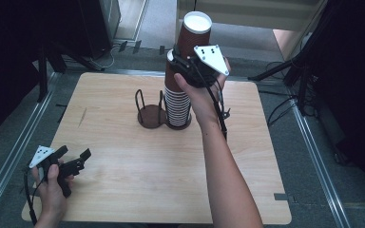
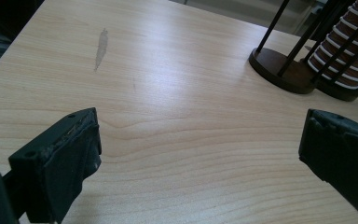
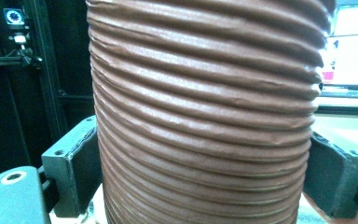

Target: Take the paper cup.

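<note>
Gripping a brown ribbed paper cup (image 1: pixel 194 35) from both sides, right tongs (image 1: pixel 183 61) raised above a tall stack of nested cups (image 1: pixel 177 102). Seen close in the right gripper view: cup (image 3: pixel 205 112) wall corrugated in fine horizontal ridges, matte cardboard, round and slightly tapered, pressed between two black padded jaws at left and right. White inside rim of the cup facing up, tilted a little. Grey three-cornered plate on top of the right tongs, hand (image 1: pixel 199 92) beneath.

Stack standing upright in a dark round holder (image 1: pixel 152 116) with thin black wire uprights, near the far middle of the pale wood-grain surface (image 1: pixel 123 190); white rims striping the stack.

Resting low at the near left corner of the surface, left tongs (image 1: pixel 73 156) with jaws spread wide apart, nothing between them but bare wood, well apart from the lifted cup. Faint grey smudge (image 2: pixel 100 46) on the wood ahead of them.
</note>
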